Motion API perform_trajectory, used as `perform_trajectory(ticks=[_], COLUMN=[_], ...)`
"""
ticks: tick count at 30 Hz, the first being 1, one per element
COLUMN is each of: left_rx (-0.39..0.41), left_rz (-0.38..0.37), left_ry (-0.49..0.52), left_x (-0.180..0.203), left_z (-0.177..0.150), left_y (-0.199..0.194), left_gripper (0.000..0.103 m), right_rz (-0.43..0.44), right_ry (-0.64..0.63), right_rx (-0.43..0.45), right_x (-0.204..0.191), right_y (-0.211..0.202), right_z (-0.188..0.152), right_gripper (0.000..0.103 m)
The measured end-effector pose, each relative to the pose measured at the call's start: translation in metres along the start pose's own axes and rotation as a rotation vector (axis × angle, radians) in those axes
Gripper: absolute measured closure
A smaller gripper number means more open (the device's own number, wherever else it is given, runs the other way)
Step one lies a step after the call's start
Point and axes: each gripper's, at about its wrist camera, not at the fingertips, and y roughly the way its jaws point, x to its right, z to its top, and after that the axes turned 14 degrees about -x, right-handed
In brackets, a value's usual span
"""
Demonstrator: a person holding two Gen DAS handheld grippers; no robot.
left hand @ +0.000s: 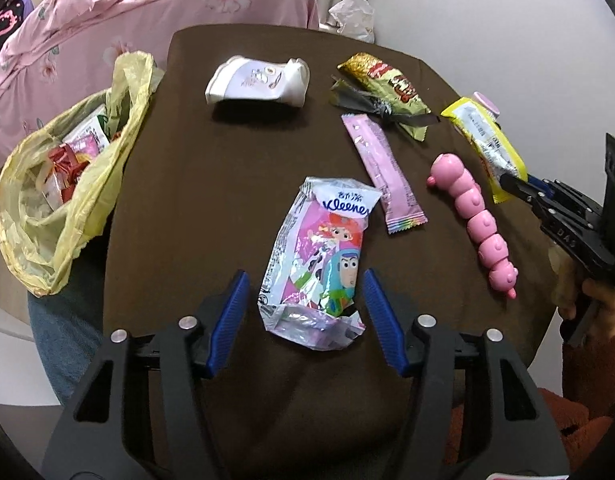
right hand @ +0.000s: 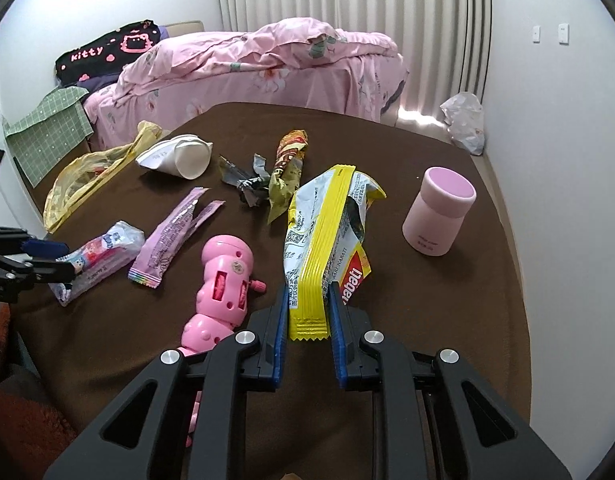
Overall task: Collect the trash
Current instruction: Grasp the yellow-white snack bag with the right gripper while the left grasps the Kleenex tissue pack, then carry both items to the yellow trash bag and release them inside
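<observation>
A crumpled Kleenex tissue pack (left hand: 319, 256) lies on the brown table (left hand: 195, 184). My left gripper (left hand: 305, 276) stands open astride the pack's near half, its blue pads just clear of it. My right gripper (right hand: 308, 292) is shut on the tail of a yellow Nabati wrapper (right hand: 327, 232), which stands up from the table between the pads. A yellow plastic bag (left hand: 67, 200) with wrappers inside hangs open at the table's left edge. More trash lies about: a crushed white paper cup (left hand: 257, 82), a green-gold snack wrapper (left hand: 391, 88) and a pink stick wrapper (left hand: 387, 172).
A pink caterpillar toy (right hand: 223, 272) lies just left of my right gripper. A pink lidded cup (right hand: 439, 212) stands at the right. Grey crumpled foil (right hand: 247, 184) lies mid-table. A bed with a pink quilt (right hand: 247, 64) is behind the table, and a white bag (right hand: 465, 120) on the floor.
</observation>
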Motion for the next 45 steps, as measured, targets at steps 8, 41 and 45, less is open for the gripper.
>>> perform_trajectory(ticks=[8,41,45], left_rx=[0.035,0.260,0.241], left_rz=[-0.044,-0.020,0.013], left_ry=[-0.007,-0.494,-0.502], left_x=[-0.002,-0.233,-0.234], left_z=[-0.005,0.029,0.027], left_y=[-0.006,-0.011,0.000], left_gripper=[0.089,0.089,0.089], right_rz=[-0.016,0.328,0.370], right_ry=[-0.029,-0.501,-0.479], right_rx=[0.068,-0.012,-0.095], right_x=[-0.011,-0.250,-0.268], right_y=[-0.029,0.033,0.072], right_z=[0.002,0.183,0.206], right_gripper=[0.084,0.085,0.085])
